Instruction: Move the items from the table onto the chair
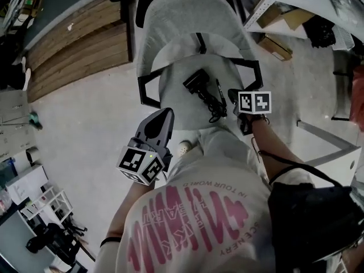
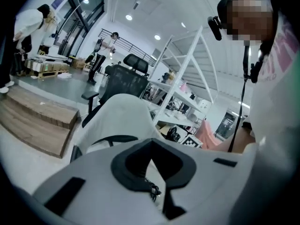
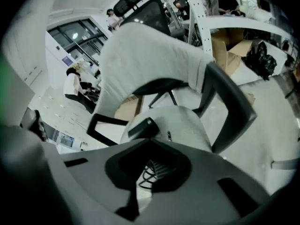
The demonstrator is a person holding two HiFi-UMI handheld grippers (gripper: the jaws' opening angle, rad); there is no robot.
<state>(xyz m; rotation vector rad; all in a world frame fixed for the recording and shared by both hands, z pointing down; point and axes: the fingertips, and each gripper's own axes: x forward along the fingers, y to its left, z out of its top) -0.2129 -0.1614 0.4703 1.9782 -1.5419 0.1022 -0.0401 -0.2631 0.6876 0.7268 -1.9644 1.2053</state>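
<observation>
A grey office chair's seat (image 1: 176, 92) lies just ahead of me, its backrest (image 1: 182, 21) beyond. On the seat rest a black power adapter (image 1: 196, 81), its coiled black cable (image 1: 215, 104) and a slim dark pen-like item (image 1: 218, 87). My right gripper (image 1: 234, 95) hangs at the seat's right edge beside the cable, shut with nothing seen held. In the right gripper view, the adapter (image 3: 143, 128) and cable (image 3: 152, 172) lie beyond its closed jaws. My left gripper (image 1: 165, 115) hovers at the seat's near-left edge, jaws together and empty.
A wooden platform (image 1: 74, 38) lies on the floor far left. White shelving (image 1: 296, 4) and cardboard boxes (image 1: 276, 47) stand right of the chair. Black armrests (image 1: 149, 87) flank the seat. A small white object (image 1: 183, 148) lies on the floor under the seat's front.
</observation>
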